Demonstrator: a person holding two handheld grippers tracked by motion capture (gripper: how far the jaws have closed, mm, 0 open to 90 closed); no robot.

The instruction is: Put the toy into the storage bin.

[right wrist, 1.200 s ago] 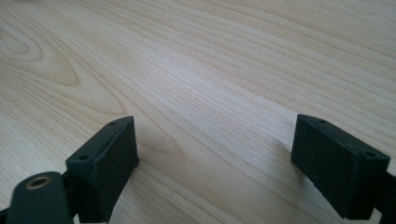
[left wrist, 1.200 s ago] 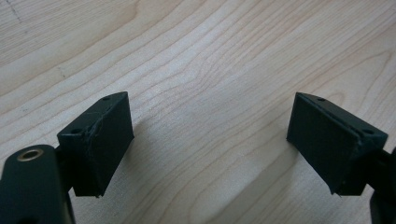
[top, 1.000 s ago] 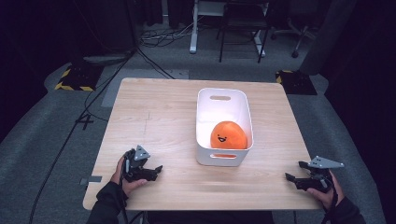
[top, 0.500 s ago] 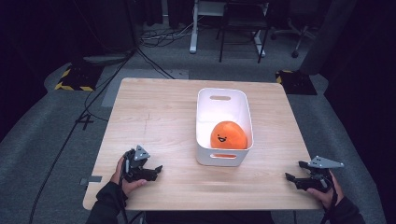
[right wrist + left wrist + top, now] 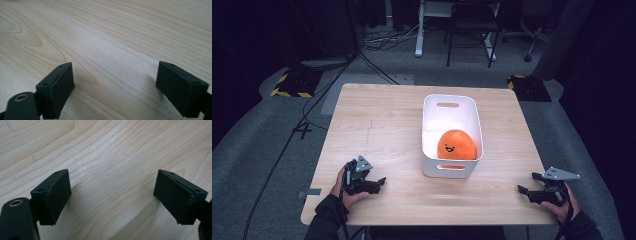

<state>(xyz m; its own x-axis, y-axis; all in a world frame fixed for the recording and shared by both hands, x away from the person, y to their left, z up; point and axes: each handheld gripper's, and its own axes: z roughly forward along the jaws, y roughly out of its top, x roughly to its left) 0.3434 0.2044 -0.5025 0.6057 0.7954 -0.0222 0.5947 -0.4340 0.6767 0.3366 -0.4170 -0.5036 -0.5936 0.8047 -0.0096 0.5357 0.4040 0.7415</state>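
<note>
Nothing has shifted over the last second: my left gripper stays parked at the near left edge, jaws spread wide over bare wood, holding nothing. So the work hasn't started. The orange toy sits in the near end of the white bin, right of centre. My right gripper rests at the near right corner, jaws apart, empty. Pale wood table; grey floor, cables, dark room behind.

Orange plush ball, smiley face, upright, inside white bin, near end.
</note>
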